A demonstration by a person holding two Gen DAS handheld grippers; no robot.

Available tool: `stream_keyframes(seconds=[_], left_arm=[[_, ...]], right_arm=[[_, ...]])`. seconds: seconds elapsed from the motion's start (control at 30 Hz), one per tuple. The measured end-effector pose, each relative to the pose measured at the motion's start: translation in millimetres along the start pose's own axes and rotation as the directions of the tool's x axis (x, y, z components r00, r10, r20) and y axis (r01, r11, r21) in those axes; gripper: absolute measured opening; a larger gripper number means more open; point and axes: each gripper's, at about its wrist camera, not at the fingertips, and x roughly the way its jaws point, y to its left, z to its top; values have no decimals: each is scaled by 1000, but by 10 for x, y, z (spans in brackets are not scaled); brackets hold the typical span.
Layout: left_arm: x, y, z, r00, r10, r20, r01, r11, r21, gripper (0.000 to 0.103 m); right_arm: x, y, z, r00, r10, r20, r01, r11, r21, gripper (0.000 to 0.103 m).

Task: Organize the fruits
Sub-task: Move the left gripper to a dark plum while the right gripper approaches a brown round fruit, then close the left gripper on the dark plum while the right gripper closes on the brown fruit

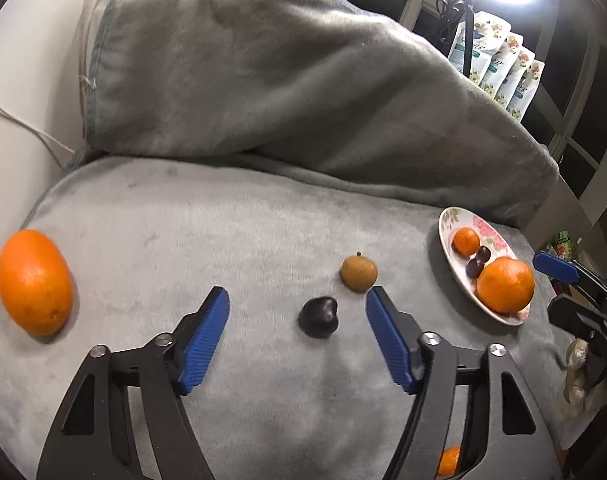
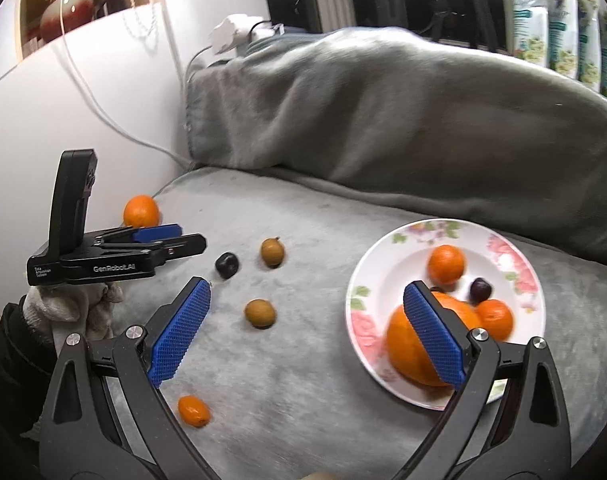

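My left gripper (image 1: 298, 298) stands open low over the grey blanket. A dark plum (image 1: 318, 317) lies between its fingers, and neither pad touches it. Just beyond sits a brown round fruit (image 1: 358, 273), and a big orange (image 1: 33, 282) lies far left. My right gripper (image 2: 307, 288) is open and holds nothing, with its right finger over the floral plate (image 2: 367, 280). The plate holds a large orange (image 2: 403, 354), two small oranges (image 2: 446, 264) and a dark plum (image 2: 480, 290). A second brown fruit (image 2: 260, 313) and a kumquat (image 2: 193, 410) lie loose on the blanket.
A blanket-covered backrest (image 1: 283, 80) rises behind the seat. White cables (image 2: 103, 112) hang along the wall at left, and printed bags (image 2: 563, 20) stand at the back right. A gloved hand (image 2: 75, 312) holds the left gripper. The seat's edge drops off to the right of the plate.
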Motion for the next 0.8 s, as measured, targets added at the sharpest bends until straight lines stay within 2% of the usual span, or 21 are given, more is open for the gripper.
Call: stream_keyframes(seconds=[0.23, 0.3, 0.43, 0.57, 0.8], left_arm=[[79, 0, -52, 999, -34, -31, 34, 999, 7, 55], [100, -3, -66, 998, -43, -39, 44, 999, 5, 52], [147, -33, -88, 997, -55, -50, 56, 998, 10, 51], [191, -58, -88, 996, -60, -61, 61, 998, 21, 45], [287, -70, -85, 995, -56, -87, 58, 998, 27, 38]], right_arm=[[234, 189, -89, 998, 27, -60, -30, 998, -49, 98], [297, 235, -105, 996, 33, -80, -38, 997, -62, 90], [427, 312, -123, 993, 31, -116, -40, 996, -80, 87], [567, 366, -137, 987, 34, -155, -48, 995, -88, 73], [745, 410, -185, 977, 28, -210, -51, 993, -103, 61]])
